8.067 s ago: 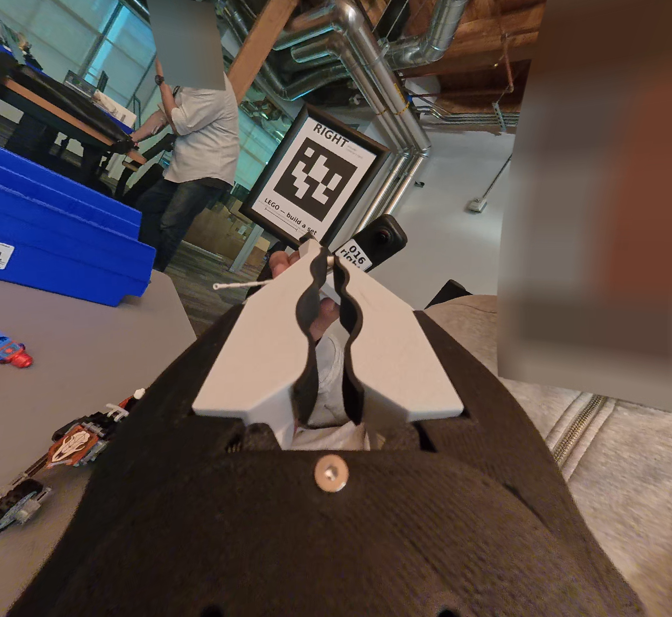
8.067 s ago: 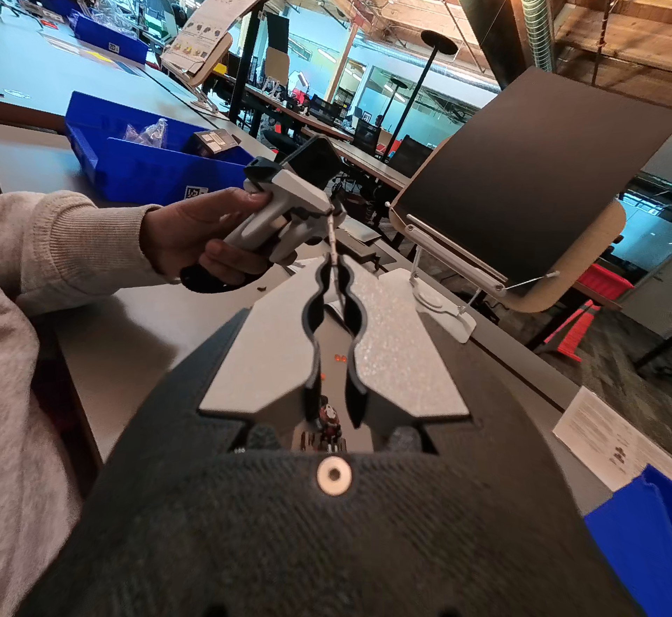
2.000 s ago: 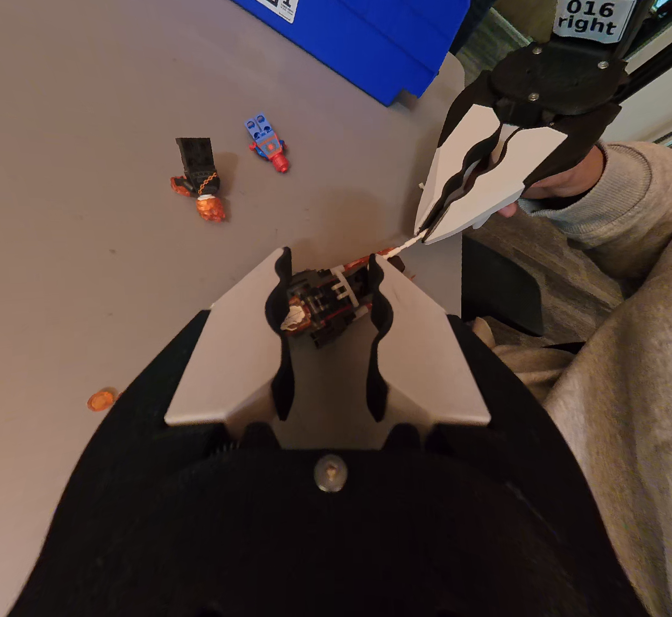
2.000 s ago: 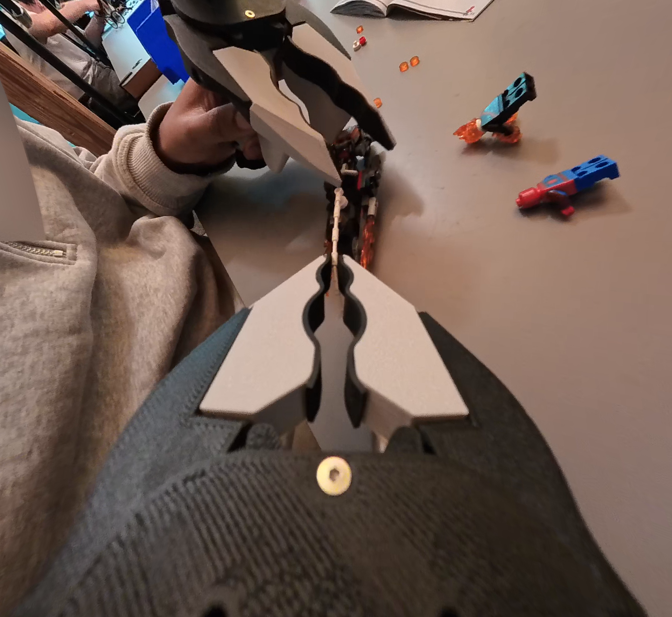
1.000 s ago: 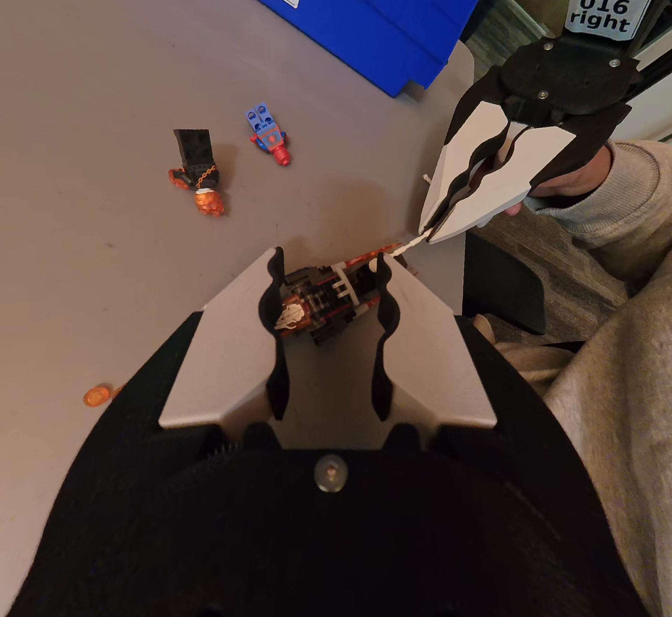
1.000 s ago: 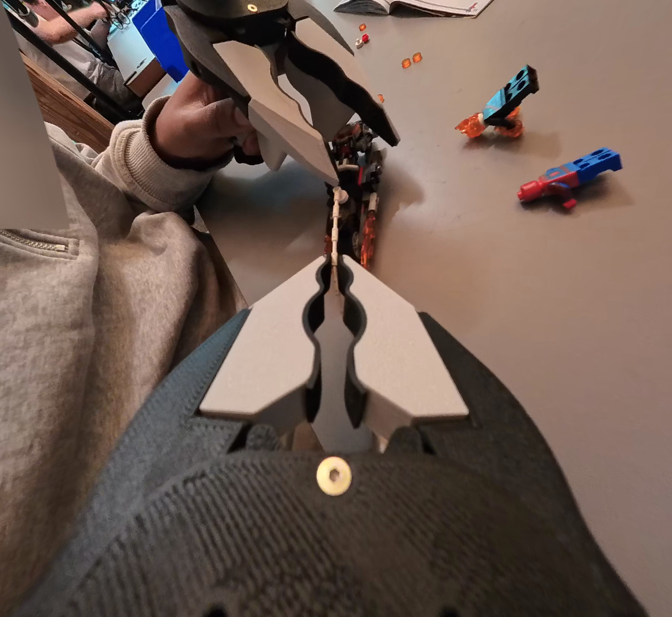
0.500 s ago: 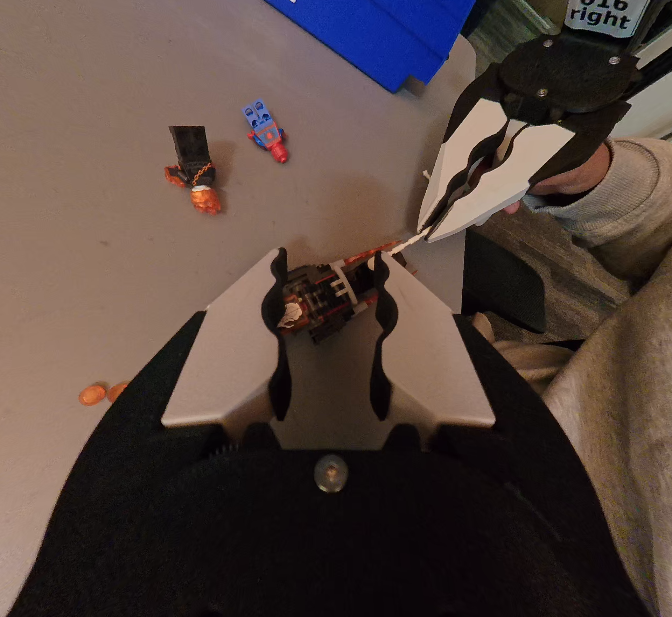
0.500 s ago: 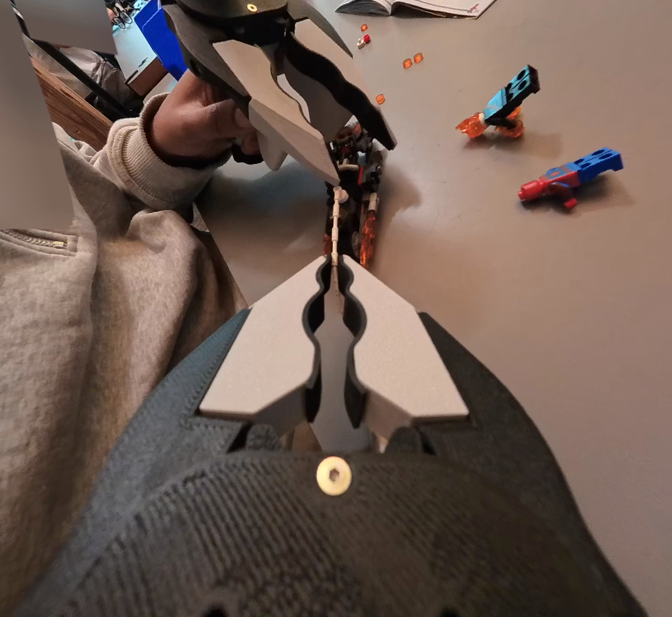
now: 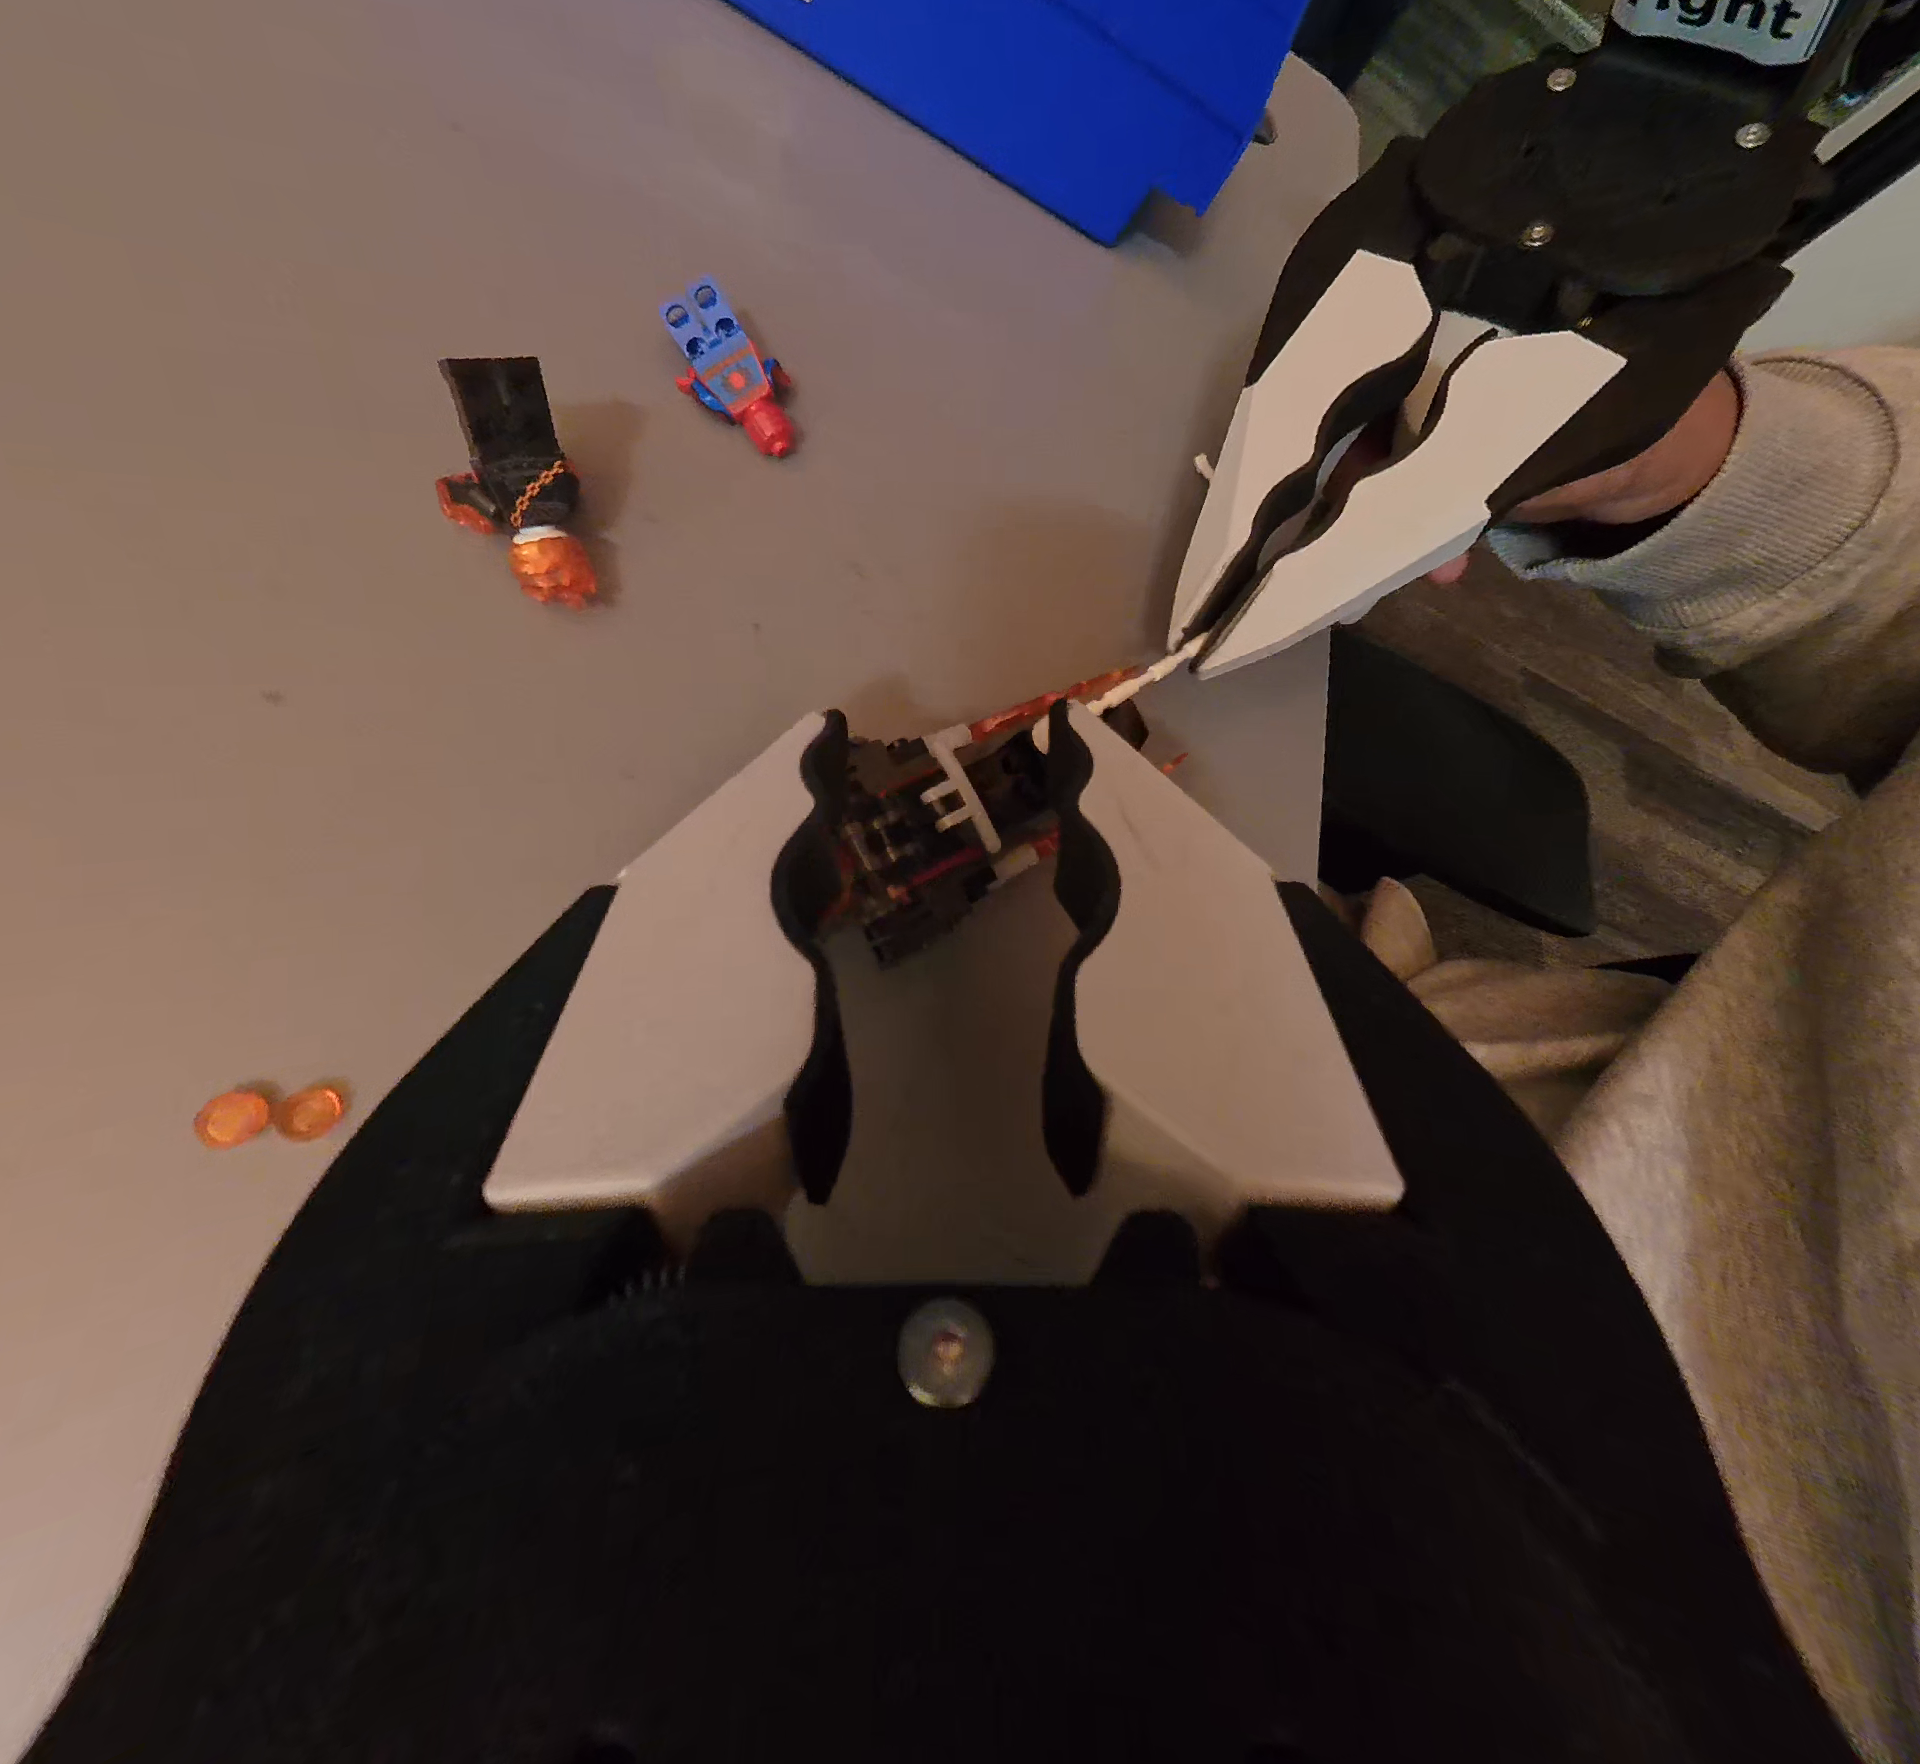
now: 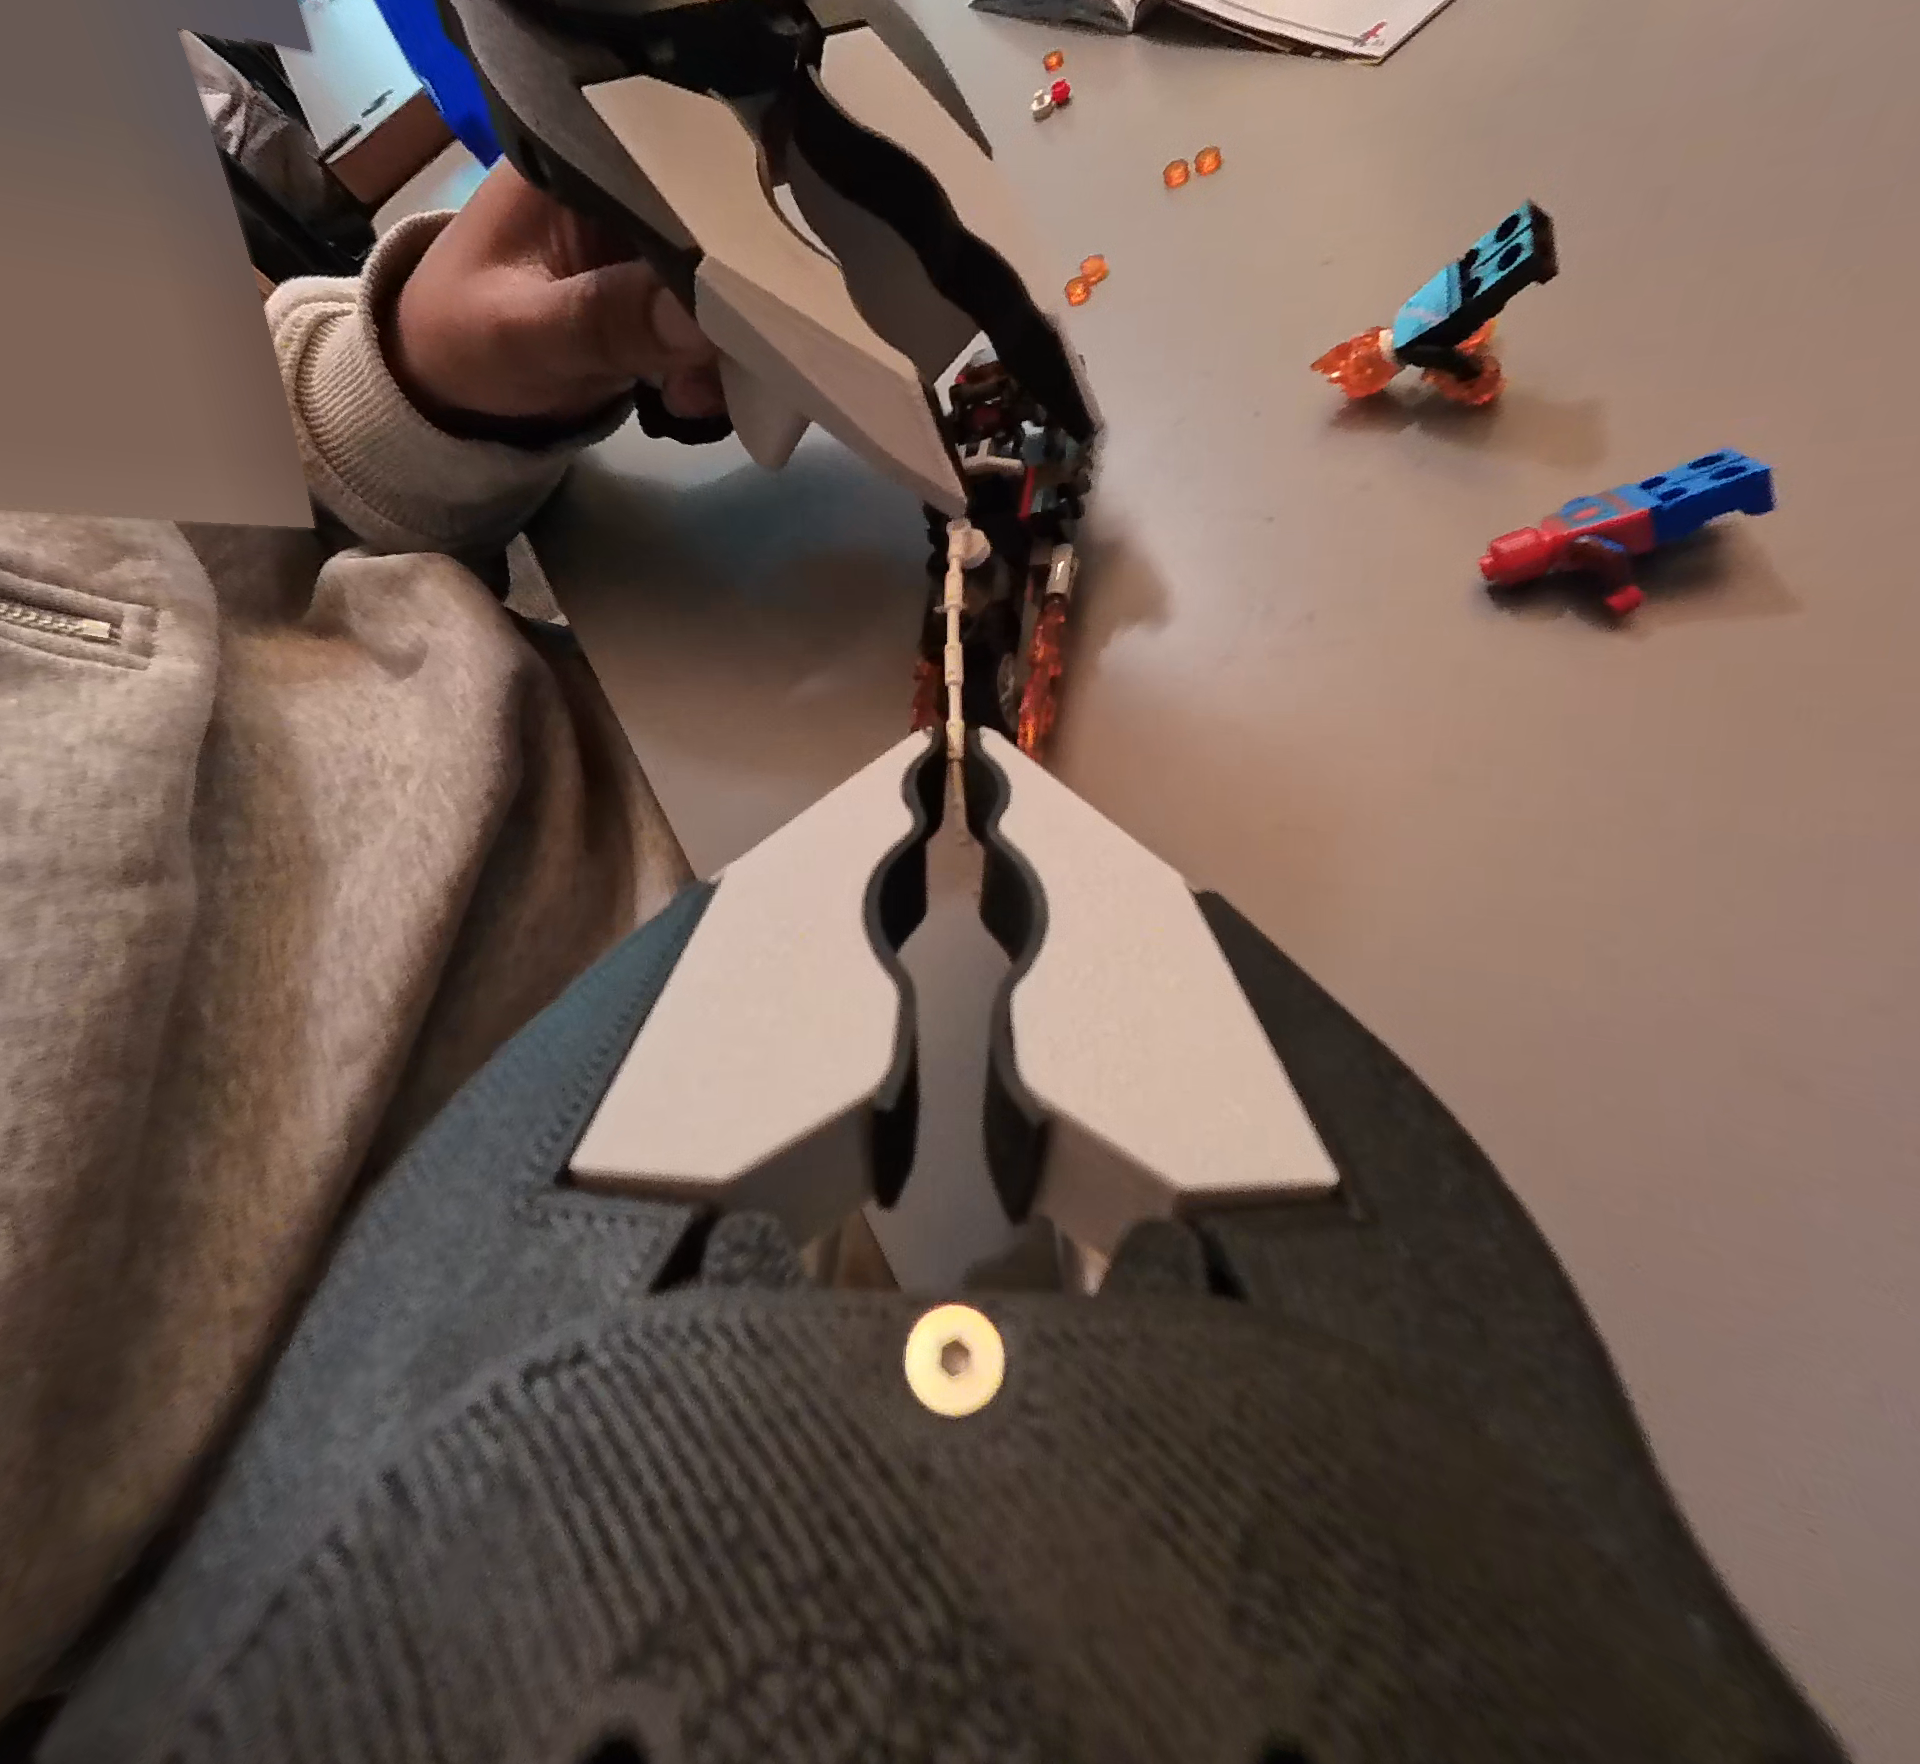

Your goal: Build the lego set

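**Bone rod goes to the bike**

Near the grey table's (image 9: pixel 260 779) edge, the left gripper (image 9: pixel 940 727), jaws wide, straddles the black-and-red brick motorcycle (image 9: pixel 914 841) without clamping. The right gripper (image 10: pixel 954 750) pinches a thin white segmented rod (image 10: pixel 954 634), its tip at the model. Next, I judge: steady the bike, press the rod home. Two minifigures (image 10: pixel 1621 519) and orange studs (image 9: pixel 270 1114) lie well apart.

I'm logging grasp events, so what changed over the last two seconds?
The left gripper has crept forward around the dark black-and-red Lego vehicle, its open jaws now straddling more of it, no grasp yet. The right gripper stays shut on the thin white bone-like rod, tip near the vehicle. The two minifigures and the orange studs lie unmoved on the grey table.
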Motion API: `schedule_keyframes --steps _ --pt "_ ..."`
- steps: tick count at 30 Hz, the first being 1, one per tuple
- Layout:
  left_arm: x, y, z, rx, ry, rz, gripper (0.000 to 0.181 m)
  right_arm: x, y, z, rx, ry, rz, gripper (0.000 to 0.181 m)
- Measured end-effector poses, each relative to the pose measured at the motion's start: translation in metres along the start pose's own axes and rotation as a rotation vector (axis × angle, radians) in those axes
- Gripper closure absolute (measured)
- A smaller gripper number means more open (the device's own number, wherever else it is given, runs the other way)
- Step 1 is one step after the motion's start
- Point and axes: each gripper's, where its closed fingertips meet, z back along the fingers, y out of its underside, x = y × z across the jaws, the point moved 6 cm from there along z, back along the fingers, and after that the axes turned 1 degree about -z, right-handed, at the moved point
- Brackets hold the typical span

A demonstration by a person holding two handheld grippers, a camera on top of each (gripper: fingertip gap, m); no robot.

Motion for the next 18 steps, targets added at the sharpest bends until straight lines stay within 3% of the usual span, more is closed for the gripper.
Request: schedule_keyframes --steps 14,16,18 --pt "-0.0030 0.0012 -0.0011 0.008 0.011 0.004 0.148 -0.0038 0.0008 0.0004 -0.007 0.029 0.010 0.181" --pt "0.0002 0.0054 -0.0037 0.055 -0.025 -0.007 0.165 -0.0028 0.0002 0.0003 -0.010 0.022 0.011 0.181" --pt "-0.0005 0.0049 -0.0048 0.048 -0.050 -0.025 0.165 -0.0025 0.0006 -0.0002 -0.003 0.024 0.017 0.181"
